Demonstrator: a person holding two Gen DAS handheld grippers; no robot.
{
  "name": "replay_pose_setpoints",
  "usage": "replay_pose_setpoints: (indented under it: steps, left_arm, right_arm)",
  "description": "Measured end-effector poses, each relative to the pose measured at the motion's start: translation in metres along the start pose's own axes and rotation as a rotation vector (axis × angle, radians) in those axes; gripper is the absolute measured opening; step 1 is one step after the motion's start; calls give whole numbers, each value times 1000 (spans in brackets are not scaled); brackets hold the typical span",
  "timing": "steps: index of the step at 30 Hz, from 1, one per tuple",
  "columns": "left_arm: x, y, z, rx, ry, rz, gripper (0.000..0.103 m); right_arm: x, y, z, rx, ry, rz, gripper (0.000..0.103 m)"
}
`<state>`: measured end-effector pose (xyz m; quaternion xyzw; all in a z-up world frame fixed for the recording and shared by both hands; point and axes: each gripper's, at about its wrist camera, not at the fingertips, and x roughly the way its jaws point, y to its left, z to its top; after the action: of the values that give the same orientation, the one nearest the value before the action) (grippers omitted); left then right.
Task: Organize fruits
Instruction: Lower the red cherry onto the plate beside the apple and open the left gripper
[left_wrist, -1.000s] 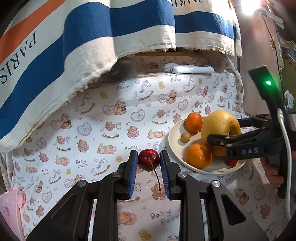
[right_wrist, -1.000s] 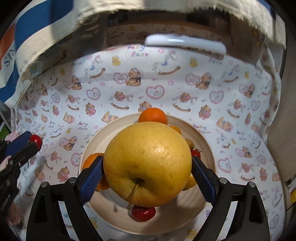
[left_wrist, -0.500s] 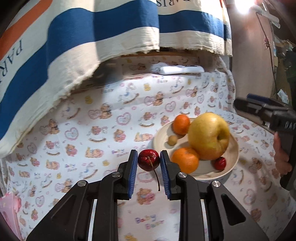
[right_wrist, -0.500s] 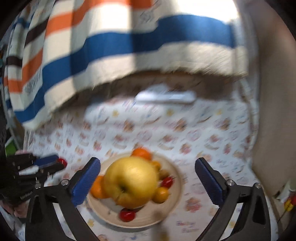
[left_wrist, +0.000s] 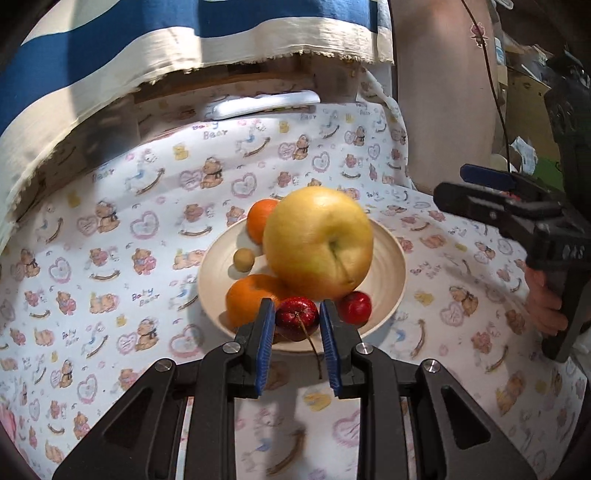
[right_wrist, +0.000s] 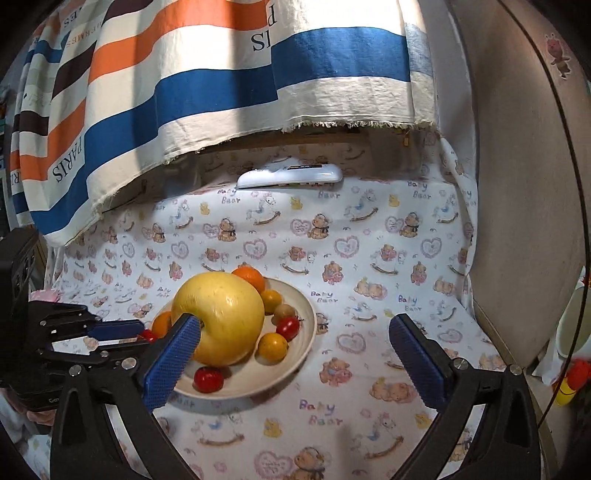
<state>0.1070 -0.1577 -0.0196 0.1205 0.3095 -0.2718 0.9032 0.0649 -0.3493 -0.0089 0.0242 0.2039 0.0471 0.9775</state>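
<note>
Fruit fills the cream plate (right_wrist: 308, 334), a big yellow apple (left_wrist: 317, 243) crowding most of it. The left gripper (left_wrist: 297, 334) pinches a dark cherry (left_wrist: 296, 318) just above the near rim. The right gripper (right_wrist: 293, 354), its jaws having just spread wide with nothing between them, sits back over bare teddy-print cloth (right_wrist: 369, 258), which lies free to the plate's right.

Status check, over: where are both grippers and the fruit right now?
Left gripper shut on a cherry, over the plate rim. Right gripper open, empty, jaws just widened. Big yellow apple on the plate. Nothing blocking.
</note>
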Motion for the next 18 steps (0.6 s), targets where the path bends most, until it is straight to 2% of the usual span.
replay_pose_setpoints:
  steps: [9,18]
  left_arm:
    - [-2,-11,5,-7,-4,0,24]
    - [11,-14,-5,-14,39,14,24]
  right_arm:
    - [-2,-2,-2,29,2,33,103]
    - [0,-4,-3,39,17,40,103]
